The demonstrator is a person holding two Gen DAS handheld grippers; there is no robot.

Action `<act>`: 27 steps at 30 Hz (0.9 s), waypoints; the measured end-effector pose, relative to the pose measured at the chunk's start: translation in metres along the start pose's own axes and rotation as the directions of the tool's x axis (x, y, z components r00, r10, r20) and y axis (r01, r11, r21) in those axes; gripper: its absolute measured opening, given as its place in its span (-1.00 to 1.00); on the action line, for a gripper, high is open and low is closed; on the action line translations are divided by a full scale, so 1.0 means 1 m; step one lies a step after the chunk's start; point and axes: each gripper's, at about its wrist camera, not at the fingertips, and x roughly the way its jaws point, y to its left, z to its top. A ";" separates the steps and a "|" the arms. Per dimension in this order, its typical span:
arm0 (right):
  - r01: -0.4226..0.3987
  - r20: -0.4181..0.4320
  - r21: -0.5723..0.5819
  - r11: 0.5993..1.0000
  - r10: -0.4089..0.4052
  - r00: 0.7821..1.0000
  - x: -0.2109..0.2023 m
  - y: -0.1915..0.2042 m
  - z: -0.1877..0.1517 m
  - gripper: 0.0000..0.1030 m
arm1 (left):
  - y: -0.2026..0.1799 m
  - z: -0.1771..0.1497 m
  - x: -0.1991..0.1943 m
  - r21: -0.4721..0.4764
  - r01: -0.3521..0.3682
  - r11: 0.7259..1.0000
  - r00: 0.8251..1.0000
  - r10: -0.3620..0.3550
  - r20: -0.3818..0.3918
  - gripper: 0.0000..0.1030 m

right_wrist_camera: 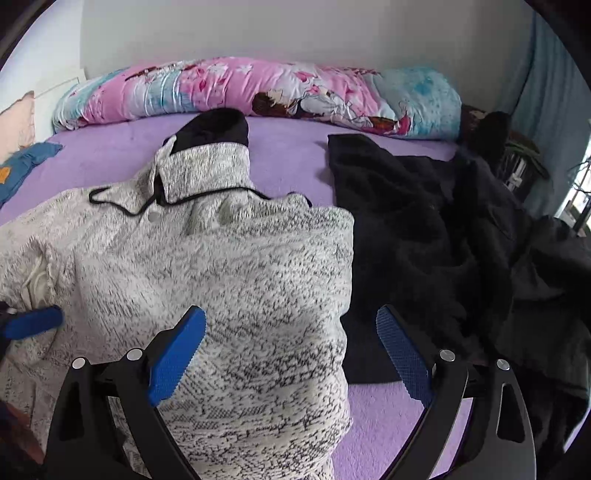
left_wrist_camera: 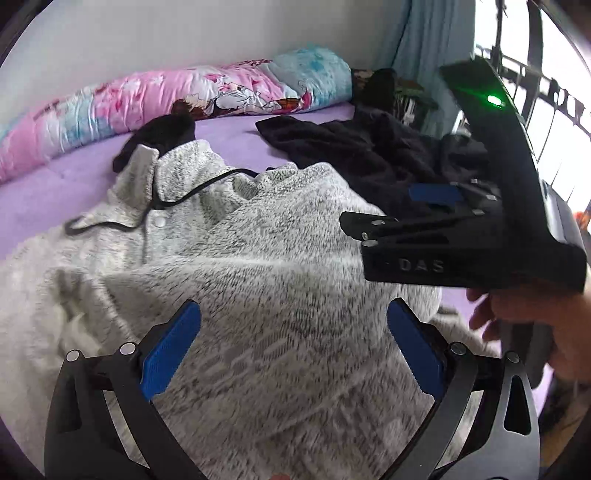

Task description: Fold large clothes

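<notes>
Only in the left view, the right gripper (left_wrist_camera: 436,206) over the dark garment (left_wrist_camera: 369,155); both jaws wide, empty.

Grey sweater (right_wrist_camera: 229,280) cut off bottom edge; black garment (right_wrist_camera: 461,236) runs off right.

A long bolster in crinkled pink and turquoise fabric printed with cartoon figures (right_wrist_camera: 258,92) lies along the far edge of the purple-sheeted bed (right_wrist_camera: 295,162), against the plain pale wall (right_wrist_camera: 295,29). Pale blue curtains (left_wrist_camera: 424,44) hang past the bed's far right corner, beside a bright barred window (left_wrist_camera: 554,129). A blue cloth (right_wrist_camera: 26,162) lies at the bed's left edge.
</notes>
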 end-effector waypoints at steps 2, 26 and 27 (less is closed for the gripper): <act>-0.025 0.009 -0.012 1.000 0.025 1.000 0.001 0.002 0.002 0.78 | 0.011 0.004 0.013 -0.065 0.044 0.997 0.999 -0.046 -0.030 0.88; -0.039 -0.160 -0.150 0.988 0.015 0.987 0.065 0.040 -0.030 0.86 | 0.164 -0.067 -0.056 -0.296 -0.124 0.947 0.992 0.107 -0.071 0.88; -0.047 -0.172 -0.145 0.988 0.021 0.985 0.066 0.039 -0.029 0.86 | 0.163 -0.062 -0.061 -0.320 -0.123 0.939 0.992 0.110 -0.060 0.88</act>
